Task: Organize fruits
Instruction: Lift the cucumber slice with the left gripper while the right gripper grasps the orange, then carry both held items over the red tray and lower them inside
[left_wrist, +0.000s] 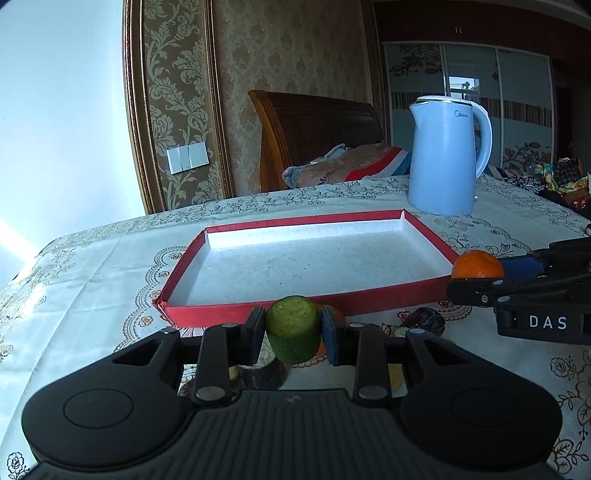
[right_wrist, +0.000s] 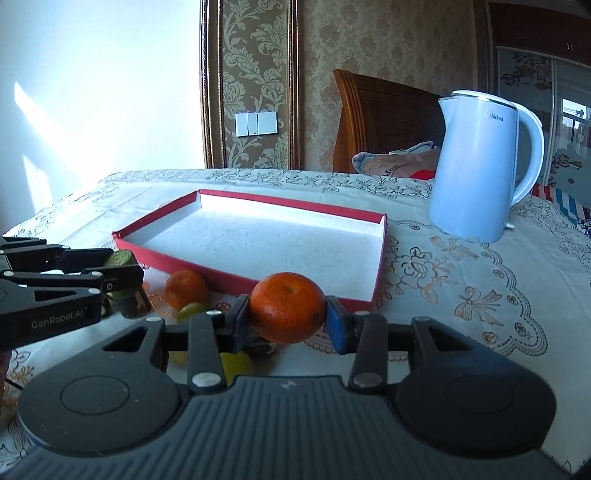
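My left gripper (left_wrist: 292, 332) is shut on a green cucumber piece (left_wrist: 293, 330), held just in front of the near wall of the red tray (left_wrist: 295, 302). My right gripper (right_wrist: 288, 314) is shut on an orange (right_wrist: 287, 307), held above the cloth at the tray's near right corner (right_wrist: 369, 295). The right gripper (left_wrist: 476, 280) with its orange (left_wrist: 477, 264) shows at the right of the left wrist view. The left gripper (right_wrist: 122, 269) with the cucumber piece (right_wrist: 120, 258) shows at the left of the right wrist view. The tray's white floor is bare.
A second orange (right_wrist: 185, 288), a yellow-green fruit (right_wrist: 190, 311), a yellow piece (right_wrist: 236, 363) and a dark purple piece (left_wrist: 424, 320) lie on the tablecloth in front of the tray. A light blue kettle (left_wrist: 445, 155) stands behind the tray's right end. A bed lies beyond the table.
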